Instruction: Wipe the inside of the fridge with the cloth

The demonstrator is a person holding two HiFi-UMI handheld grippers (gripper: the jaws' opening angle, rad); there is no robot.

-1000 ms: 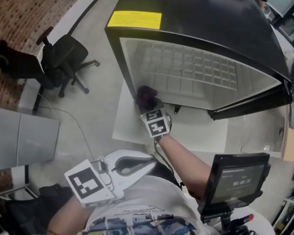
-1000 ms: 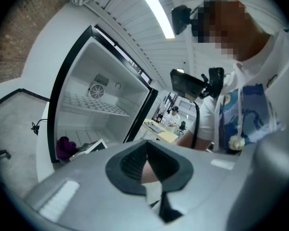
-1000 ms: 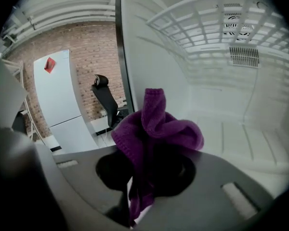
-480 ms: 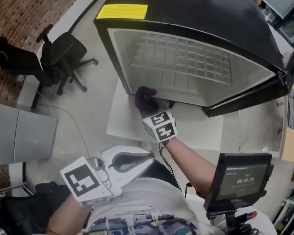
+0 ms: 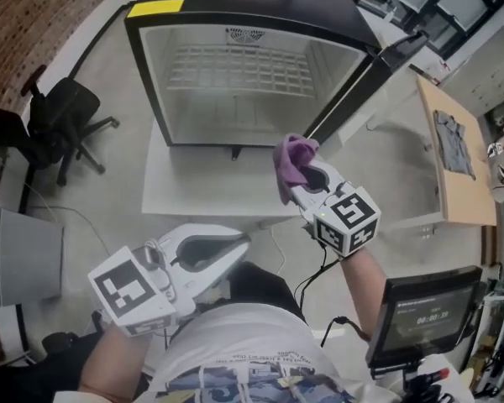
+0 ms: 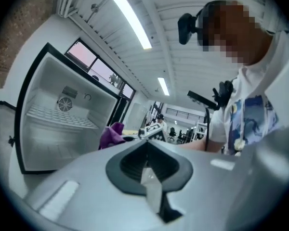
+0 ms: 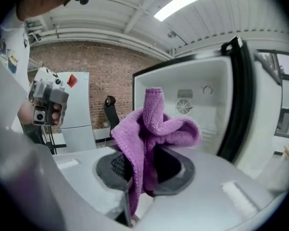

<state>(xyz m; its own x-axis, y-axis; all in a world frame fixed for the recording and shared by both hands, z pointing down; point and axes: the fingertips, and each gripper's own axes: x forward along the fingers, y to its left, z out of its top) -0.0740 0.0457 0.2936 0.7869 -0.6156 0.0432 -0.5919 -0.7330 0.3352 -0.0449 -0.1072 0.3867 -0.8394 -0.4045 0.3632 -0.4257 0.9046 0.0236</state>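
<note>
Cloth's lower folds lost inside the right claw before an open fridge

The purple cloth (image 5: 294, 159) covers the gap between the right claw's (image 5: 302, 179) jaws, so how deep it sits cannot be told. The fridge's (image 5: 147, 82) roof runs off the head view's top edge, and its door (image 5: 361, 78) shows edge-on, inner face unseen. Print on the yellow label (image 5: 155, 7) and digits on the screen (image 5: 420, 316) are too small to read. An office chair (image 5: 63, 120) is clipped at the left edge. In the left gripper view, the left claw's (image 6: 147, 165) body masks the fridge's floor.
</note>
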